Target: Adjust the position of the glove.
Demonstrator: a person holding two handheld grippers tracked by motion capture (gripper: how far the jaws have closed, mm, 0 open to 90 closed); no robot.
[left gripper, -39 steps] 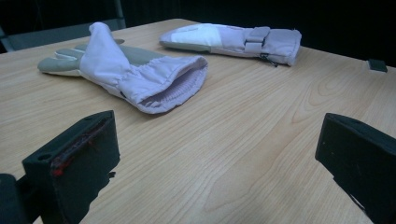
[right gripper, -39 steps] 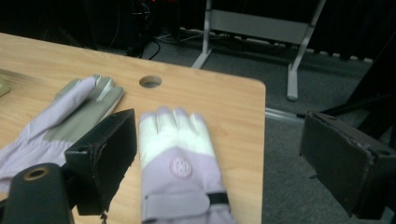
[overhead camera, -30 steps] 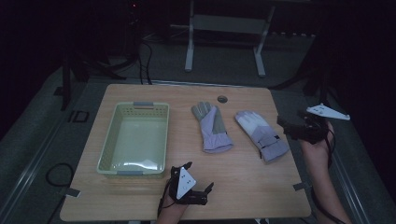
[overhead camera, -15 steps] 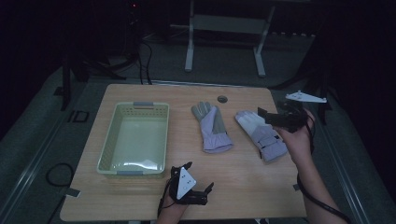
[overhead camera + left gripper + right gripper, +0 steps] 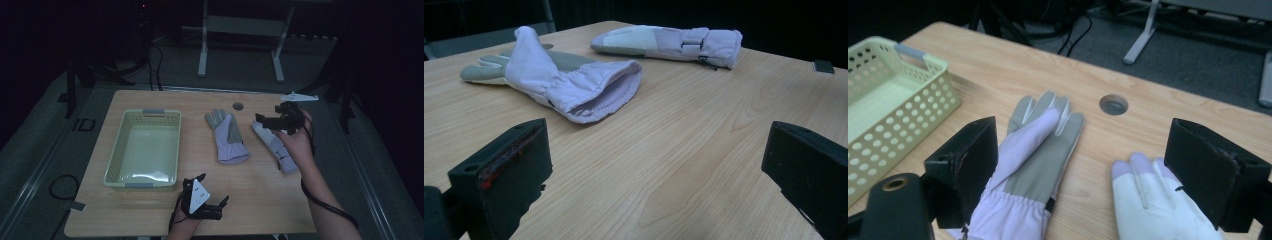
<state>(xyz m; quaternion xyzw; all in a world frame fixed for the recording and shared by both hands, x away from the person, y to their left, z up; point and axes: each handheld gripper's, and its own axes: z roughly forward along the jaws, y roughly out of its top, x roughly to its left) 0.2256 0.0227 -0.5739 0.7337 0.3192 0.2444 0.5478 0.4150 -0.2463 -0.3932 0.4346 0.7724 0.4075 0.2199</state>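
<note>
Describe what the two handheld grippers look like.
Both are black with two blocky black jaws. The left gripper carries a pale three-cornered plate on top, and so does the right gripper. A black cable trails from the right one along the bare forearm.

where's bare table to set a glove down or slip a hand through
Bare wood runs between the basket and the near glove, and along the front edge right of the left gripper. The narrow gap between that glove and the far glove is crowded, with the right gripper above.

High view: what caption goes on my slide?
Right gripper hovers open over one glove; another glove and a basket wait.
</note>
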